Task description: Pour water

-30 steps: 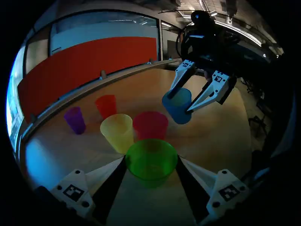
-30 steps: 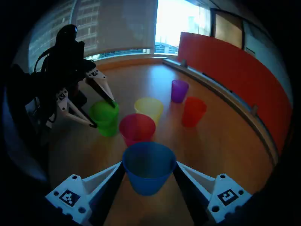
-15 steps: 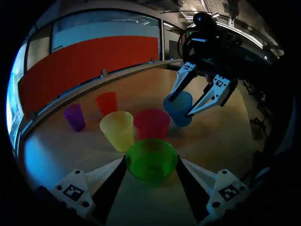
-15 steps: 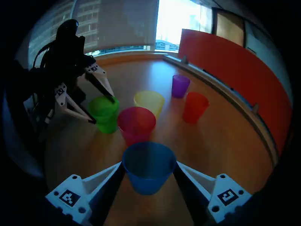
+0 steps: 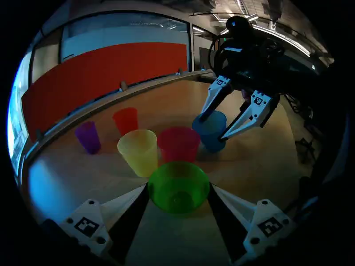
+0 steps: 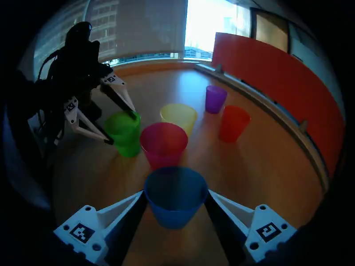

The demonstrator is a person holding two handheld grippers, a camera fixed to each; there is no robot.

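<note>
— Which colours are the cups?
— Green cup, blue cup, pink-red cup, yellow cup, orange cup, purple cup.
— And the fingers?
— White, black inside, with black-and-white square markers. The table is warm brown wood.

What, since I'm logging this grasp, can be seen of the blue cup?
The blue cup is a tapered tumbler, seemingly translucent plastic, open rim up. The right gripper presses its fingers on opposite sides. From the left gripper view it is low beside the pink cup, on or just above the wooden table; which, I cannot tell. No water is discernible inside.
</note>
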